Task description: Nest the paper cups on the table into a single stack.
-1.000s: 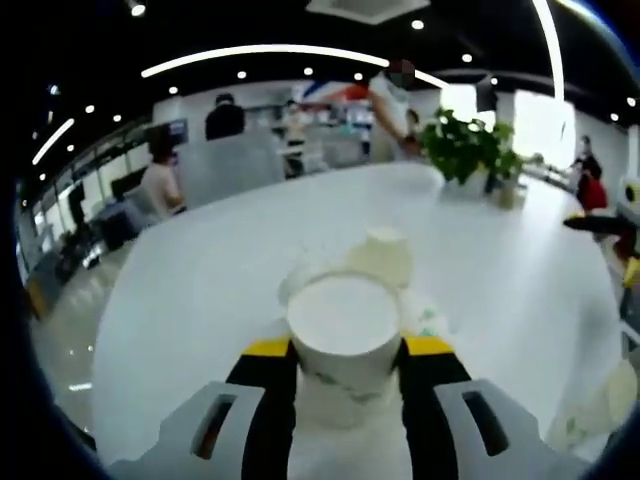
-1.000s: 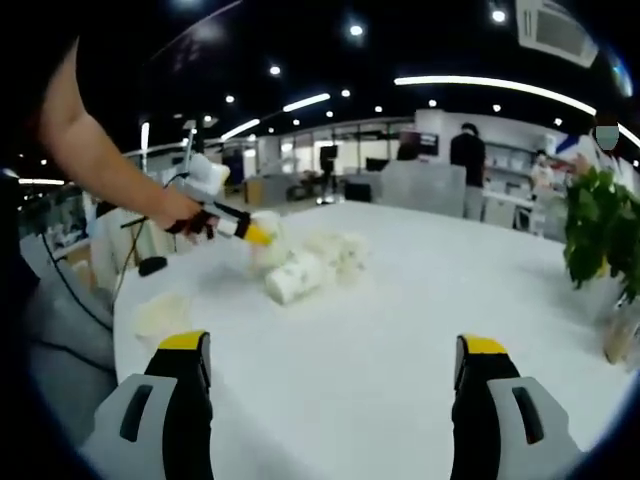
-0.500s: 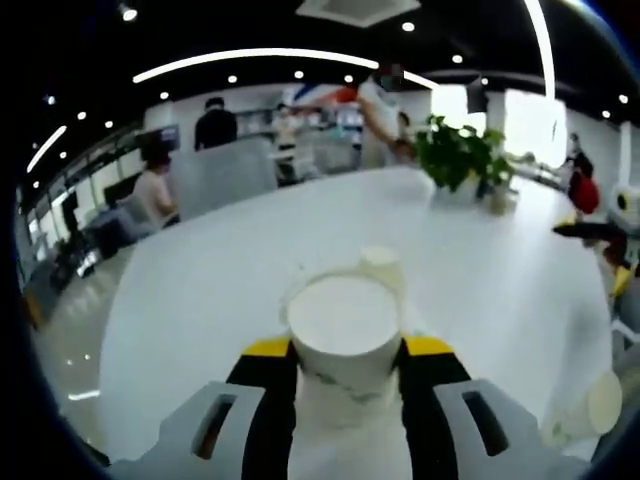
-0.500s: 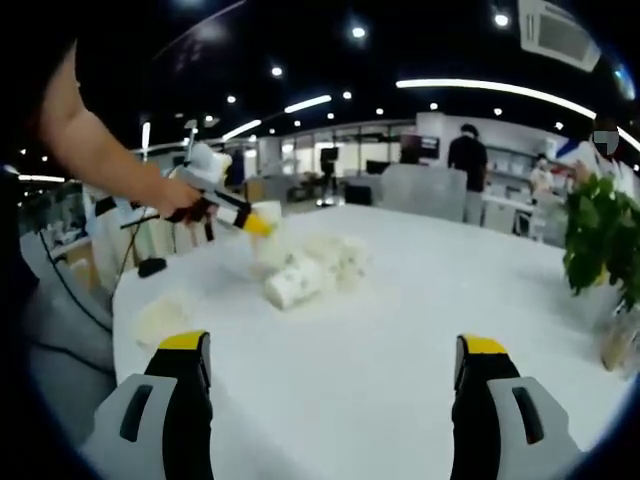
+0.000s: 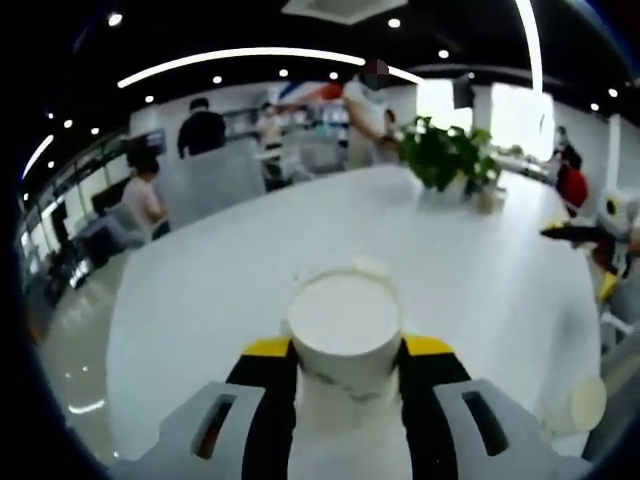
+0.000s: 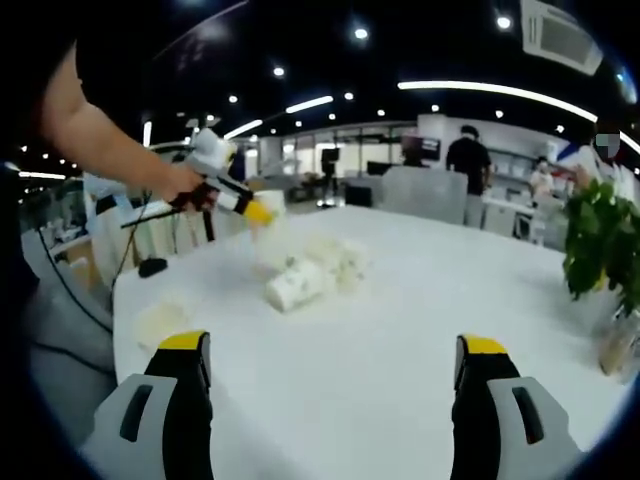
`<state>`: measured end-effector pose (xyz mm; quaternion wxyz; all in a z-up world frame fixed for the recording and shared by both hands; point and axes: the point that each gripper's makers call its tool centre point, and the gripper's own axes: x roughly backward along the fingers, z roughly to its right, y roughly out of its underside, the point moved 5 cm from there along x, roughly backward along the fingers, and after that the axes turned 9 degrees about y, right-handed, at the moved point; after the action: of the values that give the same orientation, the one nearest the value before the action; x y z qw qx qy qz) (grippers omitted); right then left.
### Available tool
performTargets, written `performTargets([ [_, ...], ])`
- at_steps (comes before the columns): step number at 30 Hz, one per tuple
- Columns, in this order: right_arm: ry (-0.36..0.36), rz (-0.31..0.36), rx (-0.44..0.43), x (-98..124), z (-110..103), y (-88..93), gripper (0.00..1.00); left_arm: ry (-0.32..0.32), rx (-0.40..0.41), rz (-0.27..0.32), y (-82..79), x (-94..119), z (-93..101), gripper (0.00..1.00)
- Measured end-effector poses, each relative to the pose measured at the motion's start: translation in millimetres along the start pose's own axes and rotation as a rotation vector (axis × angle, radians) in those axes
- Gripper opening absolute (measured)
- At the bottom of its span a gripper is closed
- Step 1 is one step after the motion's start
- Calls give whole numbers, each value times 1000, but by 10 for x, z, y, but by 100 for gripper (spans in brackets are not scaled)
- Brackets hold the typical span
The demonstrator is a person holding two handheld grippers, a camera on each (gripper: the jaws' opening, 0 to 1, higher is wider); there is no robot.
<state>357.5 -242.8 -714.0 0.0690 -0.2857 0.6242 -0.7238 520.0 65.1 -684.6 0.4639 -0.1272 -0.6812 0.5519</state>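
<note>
Overhead-lit, glossy white round table (image 6: 420, 330). Left gripper (image 5: 344, 352) pinches a smooth white paper cup (image 5: 344, 325), flat base facing the camera, raised above the table. Blurred pale cup cluster (image 6: 310, 270) lies on the table beneath it. Right gripper (image 6: 335, 365) jaws spread wide, nothing between them, low over the table's near part.

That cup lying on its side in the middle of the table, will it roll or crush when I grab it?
The sideways cup is round-walled, so a nudge probably rolls it in a curve. It looks like thin paper, likely light and easily dented. The right tongs stand wide open; close gently.
</note>
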Motion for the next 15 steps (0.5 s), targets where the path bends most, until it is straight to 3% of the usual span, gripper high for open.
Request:
performTargets([
  [15, -2, 4, 10, 2, -15, -48, 100, 37, -6, 6, -142, 73, 55, 37],
])
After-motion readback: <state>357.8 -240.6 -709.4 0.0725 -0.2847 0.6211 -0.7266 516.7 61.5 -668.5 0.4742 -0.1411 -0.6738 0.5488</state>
